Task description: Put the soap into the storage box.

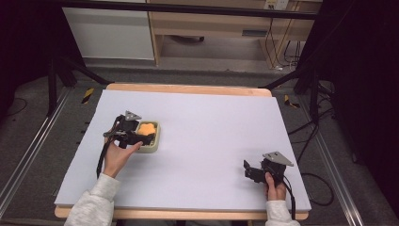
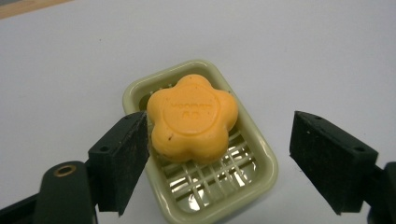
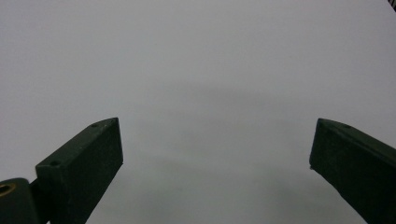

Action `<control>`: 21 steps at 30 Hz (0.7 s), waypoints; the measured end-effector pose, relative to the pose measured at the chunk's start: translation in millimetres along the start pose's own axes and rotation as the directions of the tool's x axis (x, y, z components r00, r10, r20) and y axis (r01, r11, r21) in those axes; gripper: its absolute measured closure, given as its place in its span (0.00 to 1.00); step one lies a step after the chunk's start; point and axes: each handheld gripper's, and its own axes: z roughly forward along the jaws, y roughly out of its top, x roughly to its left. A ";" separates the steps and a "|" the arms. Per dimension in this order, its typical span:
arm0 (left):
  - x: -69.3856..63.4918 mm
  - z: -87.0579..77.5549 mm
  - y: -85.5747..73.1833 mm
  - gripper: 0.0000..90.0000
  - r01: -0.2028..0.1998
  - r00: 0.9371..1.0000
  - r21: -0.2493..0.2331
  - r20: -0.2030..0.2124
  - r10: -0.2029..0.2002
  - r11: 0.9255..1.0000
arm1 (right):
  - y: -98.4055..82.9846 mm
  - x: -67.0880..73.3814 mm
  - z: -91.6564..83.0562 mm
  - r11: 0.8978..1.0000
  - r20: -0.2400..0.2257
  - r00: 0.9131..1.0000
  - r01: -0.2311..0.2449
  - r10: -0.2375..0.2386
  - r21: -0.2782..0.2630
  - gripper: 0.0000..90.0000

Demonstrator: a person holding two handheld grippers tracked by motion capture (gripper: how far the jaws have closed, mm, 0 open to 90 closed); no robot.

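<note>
A: From the high view, we see the left gripper [image 1: 141, 137] at about nine o'clock on the white table [image 1: 211, 141], right over the pale green soap dish [image 1: 155, 141], with the orange soap [image 1: 147, 128] lying in the dish. The left hand [image 1: 117, 157] holds it from below.

B: And the right gripper [image 1: 249, 172] sits at about four o'clock, well apart from the dish, held in the right hand [image 1: 275, 188] above bare table.

A: In the left gripper view, we find the jaws spread wide. The flower-shaped soap [image 2: 192, 119] lies between them, toward ten o'clock from the midpoint; the left jaw's tip looks to be at the soap's edge, though we cannot tell whether it touches. The right jaw stands clear of the soap dish [image 2: 261, 158].

B: In the right gripper view, our jaws are spread too, nothing between them but table [image 3: 201, 70].
</note>
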 end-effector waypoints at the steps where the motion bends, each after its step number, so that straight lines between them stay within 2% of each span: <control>1: 0.2 -3.1 -3.3 0.22 0.000 1.000 -0.009 0.002 0.000 1.000 | 0.0 -0.1 0.0 1.000 0.000 1.000 0.000 0.000 0.000 0.03; 5: 4.3 -12.4 -15.2 0.22 0.000 1.000 -0.016 0.004 0.000 1.000 | 0.0 0.0 0.1 1.000 0.001 1.000 -0.002 0.002 0.000 0.03; 8: 7.1 -16.2 -25.1 0.22 0.015 1.000 -0.033 0.001 -0.015 0.999 | 0.0 0.1 0.0 1.000 0.004 1.000 -0.003 0.003 -0.001 0.03; 15: 4.8 -23.2 -45.9 0.22 -0.019 1.000 -0.043 -0.018 0.019 0.999 | -0.1 -0.5 -0.2 1.000 0.009 1.000 -0.008 0.008 -0.002 0.03; 16: 4.9 -26.7 -54.0 0.22 -0.024 1.000 -0.039 -0.019 0.024 0.999 | -0.2 -0.6 -0.1 1.000 0.010 1.000 -0.005 0.005 -0.002 0.03; 17: 4.9 -26.7 -54.0 0.21 -0.024 1.000 -0.039 -0.019 0.024 0.999 | -0.2 -0.6 -0.1 1.000 0.010 1.000 -0.005 0.005 -0.002 0.03; 21: 7.0 -30.2 -71.0 0.21 -0.018 1.000 -0.024 -0.020 0.018 1.000 | -0.2 -0.5 -0.1 1.000 0.013 1.000 -0.006 0.006 -0.001 0.03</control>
